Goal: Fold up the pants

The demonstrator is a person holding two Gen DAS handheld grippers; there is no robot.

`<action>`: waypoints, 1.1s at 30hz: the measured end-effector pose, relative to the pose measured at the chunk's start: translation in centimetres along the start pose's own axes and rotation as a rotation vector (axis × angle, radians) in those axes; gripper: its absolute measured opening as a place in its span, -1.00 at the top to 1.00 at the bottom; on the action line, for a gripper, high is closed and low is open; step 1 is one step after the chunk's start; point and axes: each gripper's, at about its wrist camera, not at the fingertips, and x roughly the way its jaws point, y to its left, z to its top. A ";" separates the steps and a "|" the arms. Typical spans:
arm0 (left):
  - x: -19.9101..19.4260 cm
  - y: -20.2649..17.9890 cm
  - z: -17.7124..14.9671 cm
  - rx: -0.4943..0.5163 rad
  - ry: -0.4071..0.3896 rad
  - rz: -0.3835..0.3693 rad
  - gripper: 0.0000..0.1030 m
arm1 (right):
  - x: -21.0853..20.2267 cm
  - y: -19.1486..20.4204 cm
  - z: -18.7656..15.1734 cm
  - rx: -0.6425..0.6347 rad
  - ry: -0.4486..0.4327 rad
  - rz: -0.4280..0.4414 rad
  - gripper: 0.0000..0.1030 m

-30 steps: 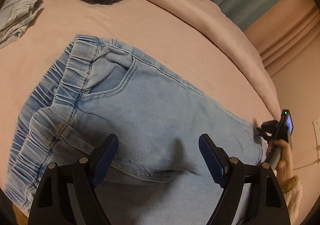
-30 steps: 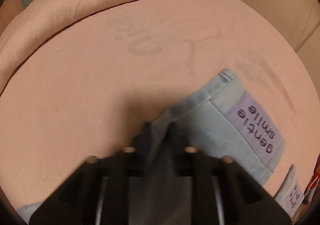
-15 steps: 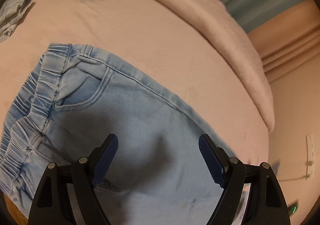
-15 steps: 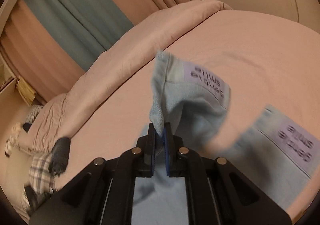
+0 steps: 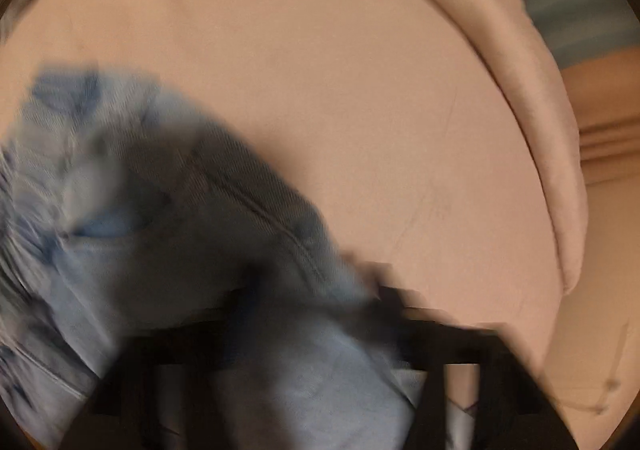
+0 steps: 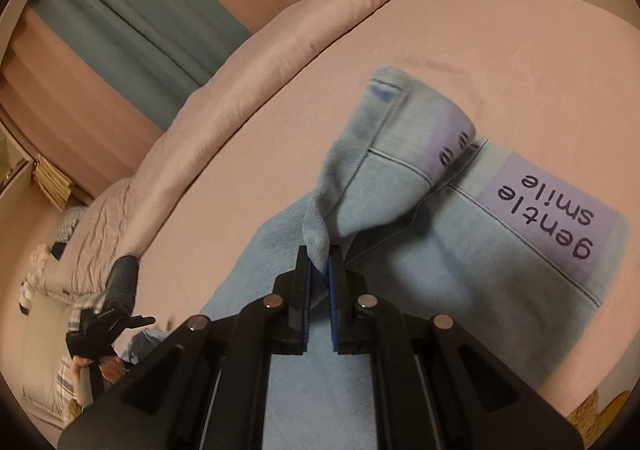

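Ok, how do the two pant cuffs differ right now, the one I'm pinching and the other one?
The raised cuff is pinched at its edge in the shut right tool and stands up off the bed; the flat cuff lies spread out. The raised cuff's label curls over, mostly hidden; the flat cuff's label reads "gentle smile" in full. Both are the same light blue denim.

Motion blur smears the left gripper (image 5: 316, 306) and the jeans (image 5: 140, 217), hiding its opening.
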 end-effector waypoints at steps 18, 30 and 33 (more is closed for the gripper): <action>-12.3 12.9 -16.4 0.269 -0.151 -0.242 0.80 | -7.2 1.0 0.8 -0.249 -0.040 0.075 0.84; -10.9 16.4 -15.8 0.195 -0.197 -0.217 0.35 | -4.9 -7.1 -2.1 -0.027 0.099 -0.039 0.05; -11.2 17.7 -14.6 0.134 -0.231 -0.210 0.18 | -4.9 -7.7 -0.2 -0.015 0.060 -0.093 0.01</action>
